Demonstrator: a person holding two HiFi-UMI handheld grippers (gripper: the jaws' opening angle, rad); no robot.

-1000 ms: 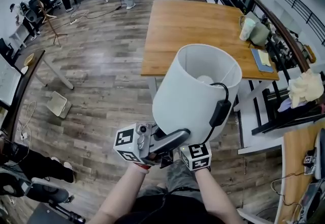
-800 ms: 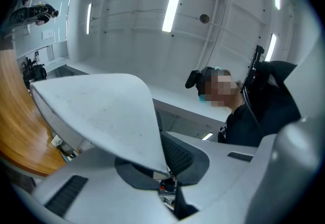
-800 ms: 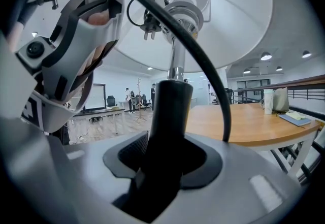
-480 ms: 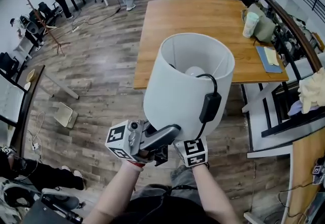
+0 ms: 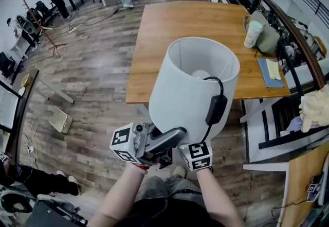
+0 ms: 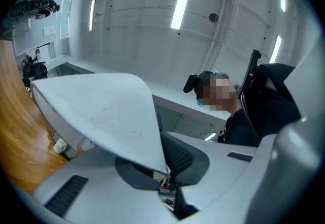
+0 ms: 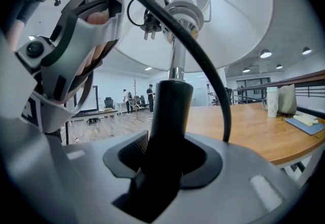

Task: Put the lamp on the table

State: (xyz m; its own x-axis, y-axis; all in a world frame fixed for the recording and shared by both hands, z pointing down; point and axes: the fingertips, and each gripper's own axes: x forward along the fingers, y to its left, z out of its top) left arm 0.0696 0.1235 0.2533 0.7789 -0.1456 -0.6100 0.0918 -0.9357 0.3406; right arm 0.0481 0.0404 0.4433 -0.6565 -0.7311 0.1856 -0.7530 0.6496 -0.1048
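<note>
I carry a lamp with a white drum shade (image 5: pixel 193 89) in both grippers, in front of the wooden table (image 5: pixel 185 25). Its black cord (image 5: pixel 222 89) and inline switch (image 5: pixel 216 109) hang over the shade's rim. My left gripper (image 5: pixel 172 137) is shut on the shade's lower edge (image 6: pixel 106 116), which is pinched thin between its jaws (image 6: pixel 165 178). The right gripper (image 5: pixel 194 150) sits under the shade, mostly hidden in the head view. In the right gripper view it (image 7: pixel 163 164) is shut on the lamp's black stem (image 7: pixel 170 111), with the bulb socket (image 7: pixel 182 12) above.
A white cup (image 5: pixel 252 33), a grey-green bag (image 5: pixel 268 36) and a book (image 5: pixel 271 70) lie along the table's right side. A black railing (image 5: pixel 280 12) runs beyond it. To the right stands a white frame (image 5: pixel 257 133). A coat rack (image 5: pixel 42 22), chairs and people are far left.
The lamp and both grippers have come nearer the table; its near edge now lies behind the shade's lower half. Both grips are unchanged.
</note>
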